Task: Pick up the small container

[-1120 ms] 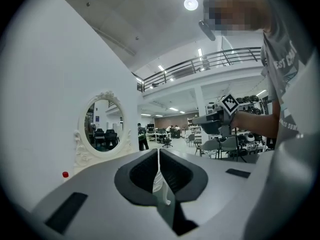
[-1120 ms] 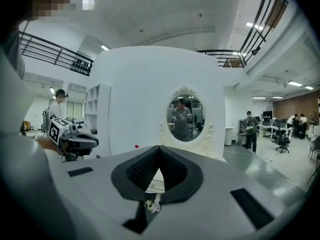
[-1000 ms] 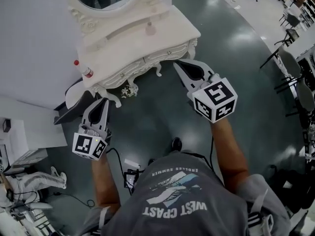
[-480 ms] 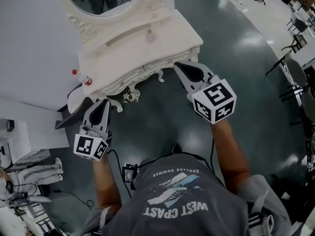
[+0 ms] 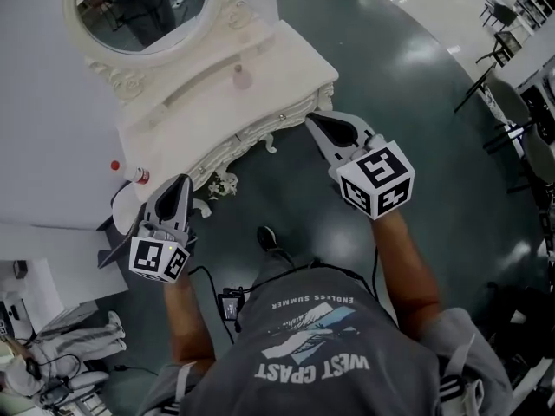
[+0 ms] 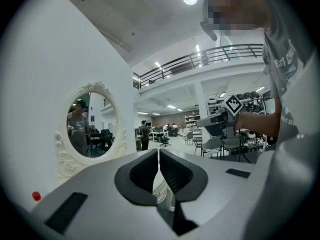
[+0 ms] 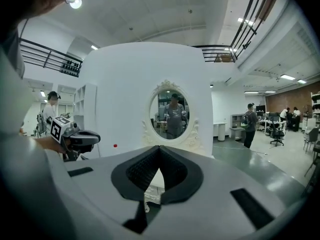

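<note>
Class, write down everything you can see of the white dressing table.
The white dressing table looks like painted carved wood: scrolled edges, knobbed drawers, curved legs, an ornate-framed oval mirror behind. It stands on the dark floor against a white wall. A small pinkish container and a red-capped bottle rest on top.

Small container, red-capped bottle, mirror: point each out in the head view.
small container [image 5: 242, 79], head view, on its pinkish body.
red-capped bottle [image 5: 130, 172], head view, on the middle of its body.
mirror [image 5: 139, 7], head view, on the glass.
</note>
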Tool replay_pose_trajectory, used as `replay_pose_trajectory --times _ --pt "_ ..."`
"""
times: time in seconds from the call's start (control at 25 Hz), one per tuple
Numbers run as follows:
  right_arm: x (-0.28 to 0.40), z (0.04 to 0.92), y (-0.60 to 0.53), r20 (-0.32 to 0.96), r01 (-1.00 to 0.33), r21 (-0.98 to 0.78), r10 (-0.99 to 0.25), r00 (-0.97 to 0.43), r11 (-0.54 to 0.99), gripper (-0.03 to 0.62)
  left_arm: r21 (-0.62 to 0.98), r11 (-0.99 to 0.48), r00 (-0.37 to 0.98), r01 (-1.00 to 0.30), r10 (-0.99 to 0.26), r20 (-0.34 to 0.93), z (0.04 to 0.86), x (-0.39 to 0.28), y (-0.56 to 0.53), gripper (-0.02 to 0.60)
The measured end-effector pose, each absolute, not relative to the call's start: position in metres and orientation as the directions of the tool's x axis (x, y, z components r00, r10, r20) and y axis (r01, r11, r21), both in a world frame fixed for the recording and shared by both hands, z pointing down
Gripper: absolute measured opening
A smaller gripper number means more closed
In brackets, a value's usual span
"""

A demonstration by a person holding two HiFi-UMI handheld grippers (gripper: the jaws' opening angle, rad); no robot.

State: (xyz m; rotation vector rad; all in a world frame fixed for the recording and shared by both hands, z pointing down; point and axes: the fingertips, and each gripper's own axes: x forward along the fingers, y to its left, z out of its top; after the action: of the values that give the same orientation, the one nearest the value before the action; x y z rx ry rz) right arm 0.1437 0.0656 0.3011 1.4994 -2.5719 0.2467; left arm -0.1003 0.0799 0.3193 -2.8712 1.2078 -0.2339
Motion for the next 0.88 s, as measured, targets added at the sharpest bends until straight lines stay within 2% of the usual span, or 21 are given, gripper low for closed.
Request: replay_pose_trajectory --times 0.4,0.88 --pt "0.141 0.306 0.014 0.261 -0.942 -0.045 -0.906 -0.332 0.332 0.025 -0.042 -0.812 0.806 -0.582 -0.583 0.107 0.321 -0.096 -0.025 0.026" --pt "0.127 0.313 -0.041 0.289 -0.971 -0.029 -0.928 -0.234 0.235 0.025 -0.014 -0.872 0.866 -0.49 -0.488 0.106 0.329 -0.104 -0.097 0.026"
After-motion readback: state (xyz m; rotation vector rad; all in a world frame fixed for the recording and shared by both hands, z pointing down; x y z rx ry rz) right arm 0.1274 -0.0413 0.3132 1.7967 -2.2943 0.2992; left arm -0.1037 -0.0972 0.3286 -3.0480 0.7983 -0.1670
